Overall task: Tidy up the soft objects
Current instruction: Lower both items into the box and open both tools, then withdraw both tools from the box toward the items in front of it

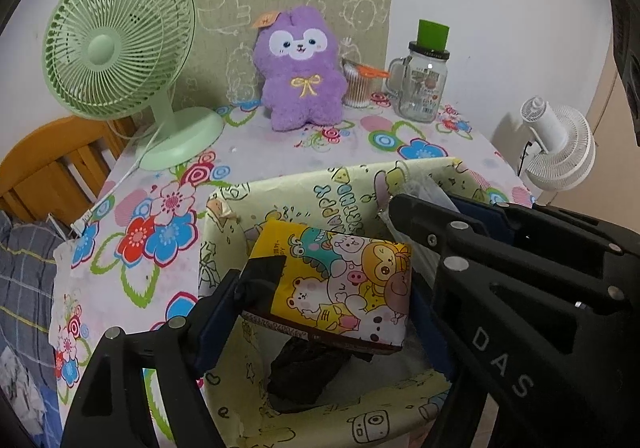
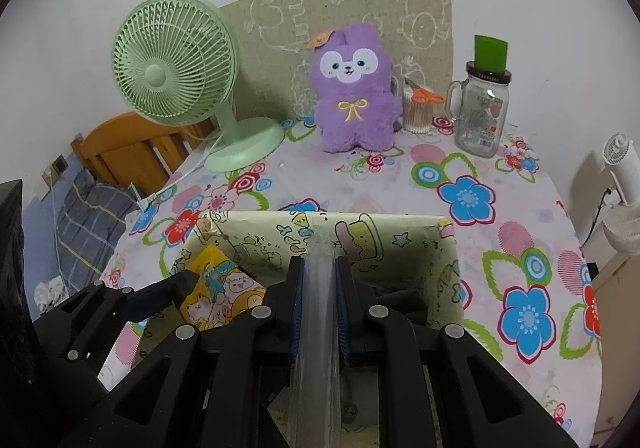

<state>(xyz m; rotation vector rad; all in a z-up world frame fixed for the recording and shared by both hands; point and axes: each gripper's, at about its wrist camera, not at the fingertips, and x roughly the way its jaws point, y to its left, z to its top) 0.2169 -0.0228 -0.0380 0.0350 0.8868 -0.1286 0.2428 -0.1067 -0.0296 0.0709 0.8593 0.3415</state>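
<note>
My left gripper [image 1: 332,280] is shut on a yellow cartoon-printed tissue pack [image 1: 340,284] and holds it over the open paper-covered box [image 1: 320,184]. A dark soft item [image 1: 304,372] lies in the box below it. My right gripper [image 2: 318,268] is shut on a clear plastic bag [image 2: 316,324] over the same box [image 2: 400,220]; the tissue pack [image 2: 216,288] and the left gripper's finger [image 2: 168,288] show at its left. A purple plush bunny [image 1: 300,68] sits upright at the back of the table [image 2: 354,88].
A green desk fan [image 1: 120,48] stands back left on the flowered tablecloth [image 1: 160,208]. A cotton-swab cup with orange scissors [image 1: 360,82] and a glass mug jar with a green lid [image 1: 424,76] stand back right. A white fan [image 1: 556,144] is beyond the table's right edge, a wooden bed frame [image 1: 52,164] left.
</note>
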